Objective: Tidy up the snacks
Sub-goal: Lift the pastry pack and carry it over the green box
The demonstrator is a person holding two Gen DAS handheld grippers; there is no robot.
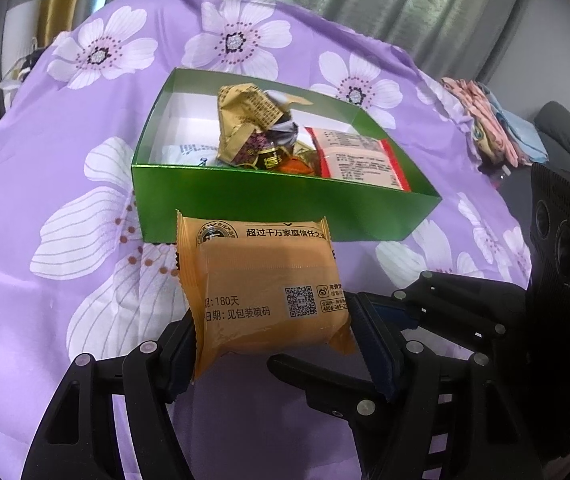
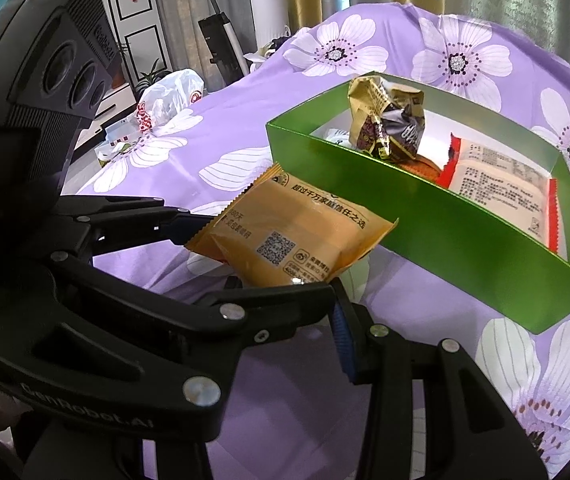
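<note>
My left gripper (image 1: 273, 340) is shut on an orange snack packet (image 1: 261, 280) and holds it in the air just in front of the green box (image 1: 285, 196). In the right wrist view the same packet (image 2: 297, 236) hangs between the left gripper's (image 2: 265, 256) fingers, close to the green box's (image 2: 445, 248) near wall. The box holds a crumpled gold wrapper (image 1: 245, 120), a white packet with red edges (image 1: 361, 156) and other small snacks. My right gripper (image 2: 317, 320) sits partly open right beside the left one, with a bare blue pad (image 2: 343, 332) and nothing gripped.
A purple floral cloth (image 1: 65, 200) covers the whole surface. A white plastic bag (image 2: 169, 96) lies at its far left edge, and a pile of folded cloth (image 1: 489, 120) lies off its right side. The right gripper's housing (image 1: 565, 264) crowds the left view's right side.
</note>
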